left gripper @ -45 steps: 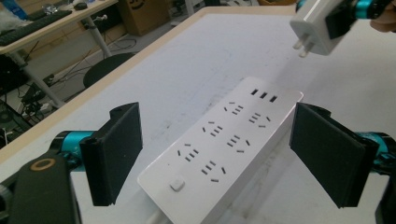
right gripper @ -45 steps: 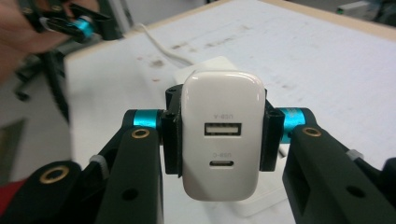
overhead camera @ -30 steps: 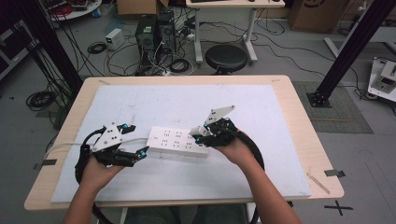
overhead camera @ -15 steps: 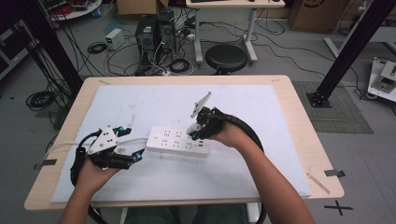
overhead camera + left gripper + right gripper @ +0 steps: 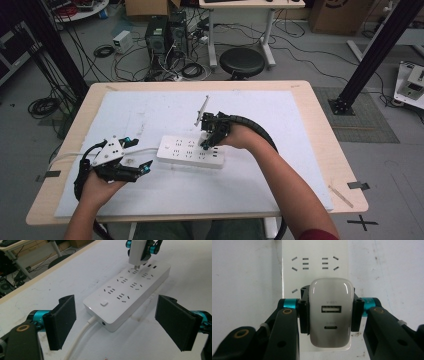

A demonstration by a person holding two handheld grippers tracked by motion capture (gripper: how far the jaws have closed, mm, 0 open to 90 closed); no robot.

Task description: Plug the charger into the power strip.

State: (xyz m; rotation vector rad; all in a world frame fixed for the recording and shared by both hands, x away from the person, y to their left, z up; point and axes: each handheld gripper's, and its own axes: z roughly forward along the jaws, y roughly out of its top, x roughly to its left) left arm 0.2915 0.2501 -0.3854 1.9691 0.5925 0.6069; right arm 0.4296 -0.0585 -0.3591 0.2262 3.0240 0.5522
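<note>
A white power strip (image 5: 190,151) (image 5: 130,292) (image 5: 314,255) lies flat on the white mat, its cable leaving toward the left. My right gripper (image 5: 206,142) (image 5: 330,302) points down over the strip's right end, shut on a white USB charger (image 5: 332,340) (image 5: 137,251). The charger's prongs hang at a socket near that end; contact cannot be told. My left gripper (image 5: 141,155) (image 5: 117,315) stands open at the strip's cable end. Its pads are wide apart and touch nothing.
A white mat (image 5: 150,110) covers most of the wooden table (image 5: 320,130). The strip's cable (image 5: 80,340) runs between my left jaws toward the table's left edge. Beyond the far edge, a black stool (image 5: 242,62) and computer cases (image 5: 157,32) stand on the floor.
My right gripper has moved left with the charger, turned to point down, and now stands over the strip's right end. The left gripper has stayed in place.
</note>
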